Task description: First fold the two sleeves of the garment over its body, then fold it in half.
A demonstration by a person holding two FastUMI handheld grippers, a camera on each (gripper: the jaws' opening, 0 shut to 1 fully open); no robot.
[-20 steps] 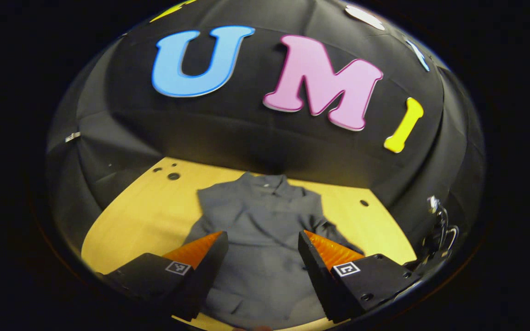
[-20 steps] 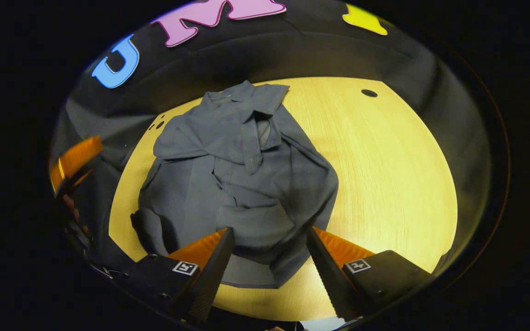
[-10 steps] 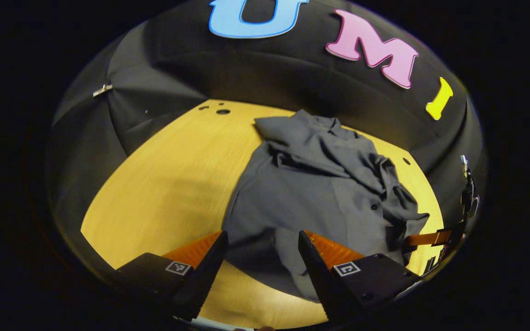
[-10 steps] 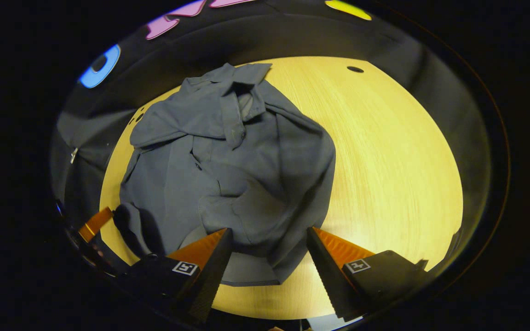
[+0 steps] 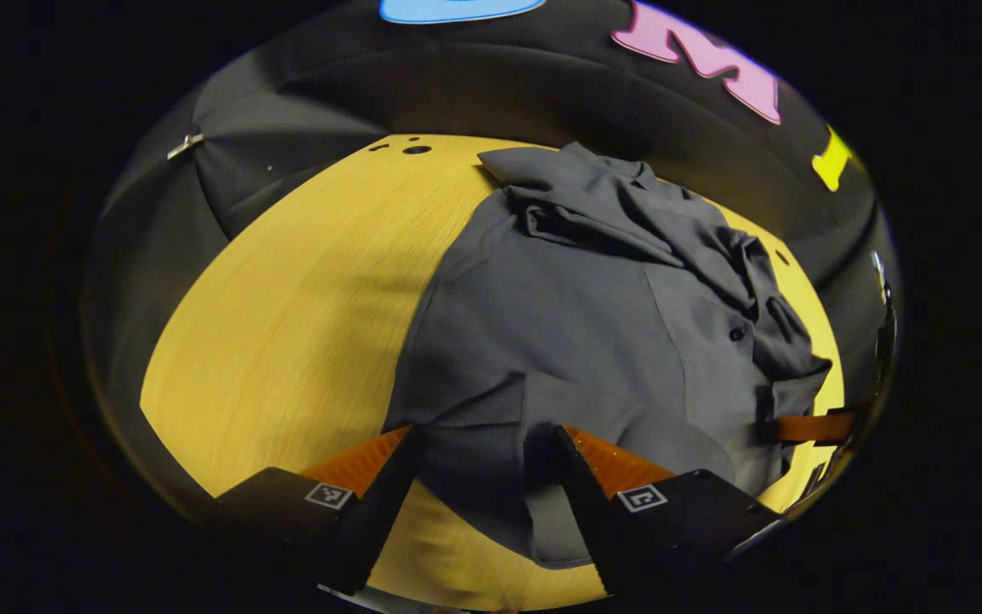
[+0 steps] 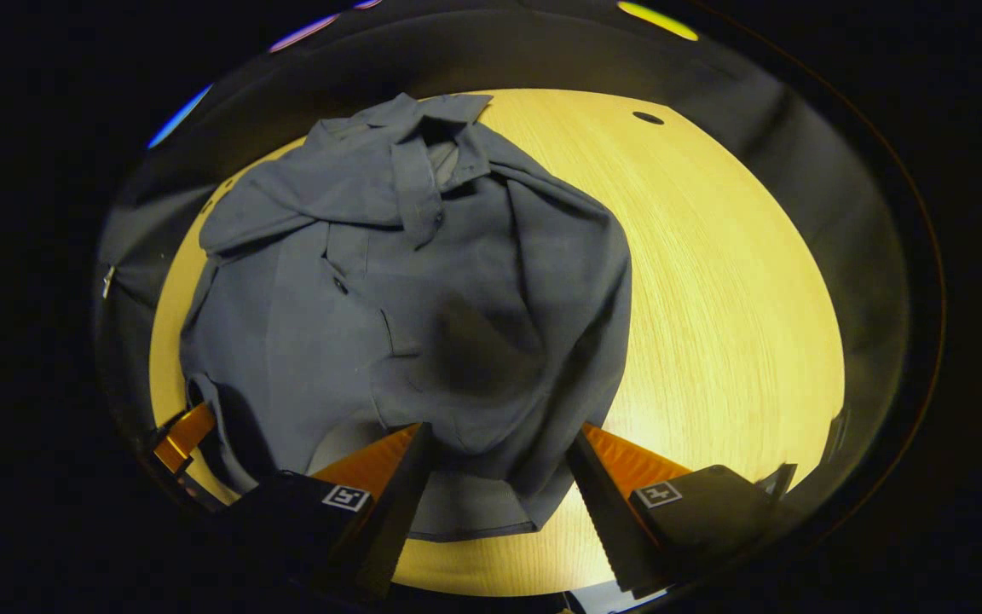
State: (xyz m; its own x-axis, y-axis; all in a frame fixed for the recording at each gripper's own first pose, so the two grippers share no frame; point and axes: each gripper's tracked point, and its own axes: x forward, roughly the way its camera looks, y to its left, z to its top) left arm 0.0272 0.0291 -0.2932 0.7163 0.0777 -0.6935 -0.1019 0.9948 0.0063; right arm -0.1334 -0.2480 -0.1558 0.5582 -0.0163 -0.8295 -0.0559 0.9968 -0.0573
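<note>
The grey garment (image 6: 423,290) is lying on the yellow table (image 6: 713,281) with both sleeves seemingly lying folded over its body (loosely, with rumpled cloth near the collar), so the halving fold is what is remaining. The left gripper (image 5: 482,460) and right gripper (image 6: 499,456) are each hanging over the near hem, jaws spread and gripping nothing yet.

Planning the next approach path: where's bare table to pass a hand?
Bare table runs from the shirt to the booth wall on one side, and likewise on the other. Crowded: the shirt's near hem, where left gripper and right gripper hover open.
</note>
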